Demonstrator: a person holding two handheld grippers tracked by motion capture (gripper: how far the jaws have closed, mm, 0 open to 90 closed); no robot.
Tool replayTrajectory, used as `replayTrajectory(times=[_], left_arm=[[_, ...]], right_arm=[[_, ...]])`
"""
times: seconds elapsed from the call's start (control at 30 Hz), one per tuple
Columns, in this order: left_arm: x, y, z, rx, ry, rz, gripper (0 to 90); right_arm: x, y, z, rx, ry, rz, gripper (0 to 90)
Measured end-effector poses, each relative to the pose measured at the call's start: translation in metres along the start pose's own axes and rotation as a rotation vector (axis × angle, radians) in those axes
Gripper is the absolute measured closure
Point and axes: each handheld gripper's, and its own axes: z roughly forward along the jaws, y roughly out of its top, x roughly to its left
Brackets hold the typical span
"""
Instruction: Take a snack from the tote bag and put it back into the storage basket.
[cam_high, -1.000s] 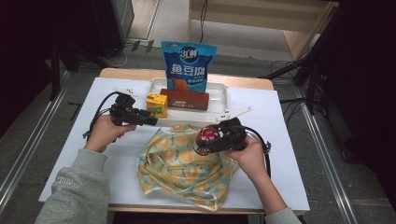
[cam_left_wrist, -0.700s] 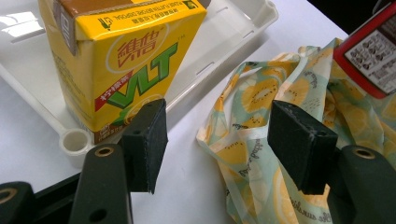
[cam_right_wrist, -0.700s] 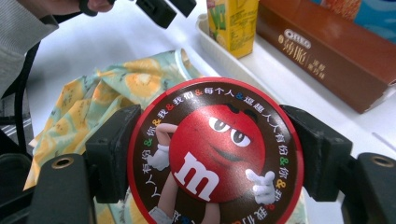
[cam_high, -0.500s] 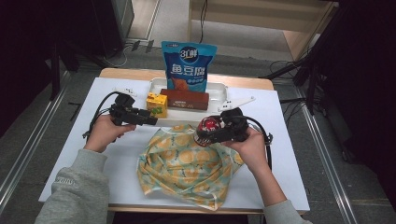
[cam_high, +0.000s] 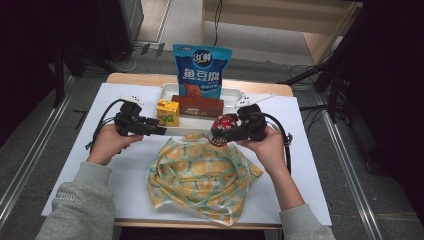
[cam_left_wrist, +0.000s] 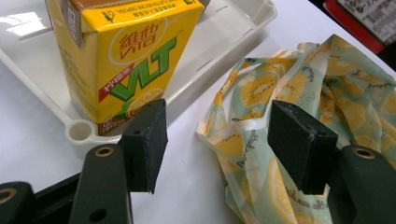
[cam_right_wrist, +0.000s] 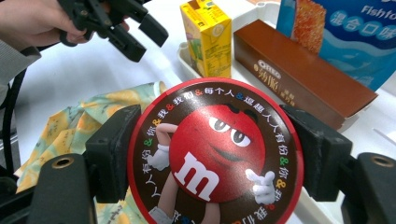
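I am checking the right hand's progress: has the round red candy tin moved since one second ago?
Yes. The round red candy tin, held in the right gripper, has moved up the high view, from over the fruit-print bag toward the white tray.

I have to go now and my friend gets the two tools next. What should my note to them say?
Right tool: shut on the round candy tin, held above the far edge of the fruit-print bag.
Left tool: open, empty, beside the yellow juice box at the tray corner.
In the tray: juice box, brown cookie box, blue snack pouch.
Done: tin picked up.
Left, probably: place the tin; which spot it goes to is unclear.
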Motion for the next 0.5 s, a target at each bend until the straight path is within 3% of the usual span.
replayTrajectory(times=[0.5], left_arm=[[0.000,-0.004,-0.004,0.002,0.009,-0.003,38.2]], right_arm=[[-0.025,0.012,0.001,-0.017,-0.042,0.025,26.1]])
